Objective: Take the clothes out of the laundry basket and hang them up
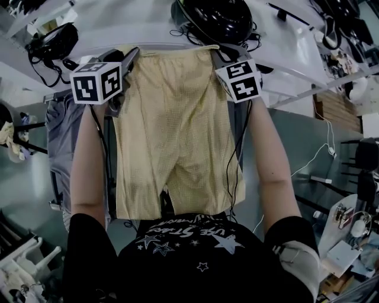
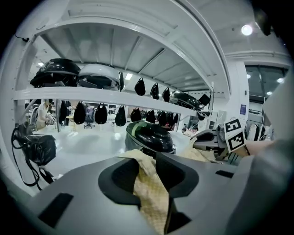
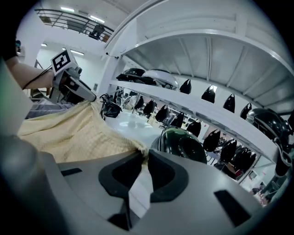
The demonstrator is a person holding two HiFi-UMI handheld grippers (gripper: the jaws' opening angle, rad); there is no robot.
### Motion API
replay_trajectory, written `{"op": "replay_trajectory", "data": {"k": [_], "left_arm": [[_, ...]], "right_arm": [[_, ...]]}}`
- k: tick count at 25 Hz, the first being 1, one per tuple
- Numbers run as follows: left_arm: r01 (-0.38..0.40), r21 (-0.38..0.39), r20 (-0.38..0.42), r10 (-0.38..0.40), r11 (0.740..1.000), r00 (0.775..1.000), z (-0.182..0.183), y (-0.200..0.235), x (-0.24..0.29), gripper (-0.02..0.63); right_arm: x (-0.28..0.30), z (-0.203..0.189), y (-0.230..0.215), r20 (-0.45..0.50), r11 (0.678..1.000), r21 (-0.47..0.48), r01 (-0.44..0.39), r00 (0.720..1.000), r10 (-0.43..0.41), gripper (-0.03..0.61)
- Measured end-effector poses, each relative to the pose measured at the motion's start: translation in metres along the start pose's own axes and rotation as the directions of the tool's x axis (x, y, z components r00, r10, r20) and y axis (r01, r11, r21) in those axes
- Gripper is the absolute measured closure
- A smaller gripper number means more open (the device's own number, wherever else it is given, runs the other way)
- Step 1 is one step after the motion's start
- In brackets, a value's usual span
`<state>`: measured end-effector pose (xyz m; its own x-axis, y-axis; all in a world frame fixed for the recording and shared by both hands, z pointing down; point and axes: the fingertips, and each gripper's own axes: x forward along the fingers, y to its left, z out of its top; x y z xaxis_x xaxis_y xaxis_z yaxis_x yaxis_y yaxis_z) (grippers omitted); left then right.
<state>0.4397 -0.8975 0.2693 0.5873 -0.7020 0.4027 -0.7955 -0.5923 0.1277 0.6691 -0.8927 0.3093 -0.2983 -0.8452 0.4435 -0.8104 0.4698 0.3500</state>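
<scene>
A pair of pale yellow shorts (image 1: 172, 118) hangs spread by its waistband in front of me, legs down, between my two grippers. My left gripper (image 1: 127, 59) is at the waistband's left corner. In the left gripper view the yellow cloth (image 2: 149, 193) is bunched between the jaws of the left gripper (image 2: 147, 160) and fills the gap. My right gripper (image 1: 222, 56) holds the right corner. In the right gripper view the jaws of the right gripper (image 3: 143, 158) stand close together on the shorts' edge (image 3: 73, 133) and on a white strip (image 3: 140, 193) of it.
A black helmet (image 1: 216, 18) sits on the white shelf (image 1: 296, 53) just behind the waistband. A grey garment (image 1: 62, 136) hangs at the left. A black bag (image 1: 56, 41) with cables lies at the far left. Clutter and cables fill the right side.
</scene>
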Motion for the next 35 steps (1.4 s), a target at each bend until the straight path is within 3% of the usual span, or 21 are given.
{"op": "replay_trajectory", "data": {"k": [1,4,9,13,21,31,35], "left_arm": [[0.014,-0.006,-0.021,-0.014,1.000,1.000,-0.005,-0.002,0.002,0.477],[0.063,-0.025,-0.079,-0.065,0.998,0.995,-0.019,-0.009,0.004,0.326],[0.035,-0.043,-0.093,-0.038,0.998,0.995,-0.024,-0.001,-0.010,0.266],[0.015,-0.038,-0.034,-0.016,0.999,0.999,-0.011,0.000,-0.031,0.261],[0.027,-0.021,0.075,-0.025,0.999,0.997,0.014,-0.014,-0.092,0.262],[0.142,0.052,0.229,-0.150,0.989,0.962,0.034,-0.068,-0.190,0.262],[0.149,0.089,0.276,-0.168,0.985,0.946,0.034,-0.080,-0.223,0.262]], "right_arm": [[0.002,-0.004,0.002,-0.019,1.000,-0.007,-0.004,1.000,0.003,0.523],[0.004,-0.013,0.011,-0.059,0.999,-0.011,-0.033,0.998,0.032,0.509],[0.000,-0.020,0.022,-0.111,0.997,0.017,-0.081,0.990,0.082,0.385],[-0.016,-0.018,0.026,-0.126,0.997,0.019,-0.073,0.989,0.075,0.350],[-0.072,0.019,0.022,-0.047,0.999,0.023,0.047,0.998,-0.046,0.350],[-0.177,0.077,0.059,0.085,0.982,-0.004,0.189,0.978,-0.188,0.354],[-0.225,0.088,0.078,0.135,0.972,0.036,0.234,0.962,-0.237,0.357]]}}
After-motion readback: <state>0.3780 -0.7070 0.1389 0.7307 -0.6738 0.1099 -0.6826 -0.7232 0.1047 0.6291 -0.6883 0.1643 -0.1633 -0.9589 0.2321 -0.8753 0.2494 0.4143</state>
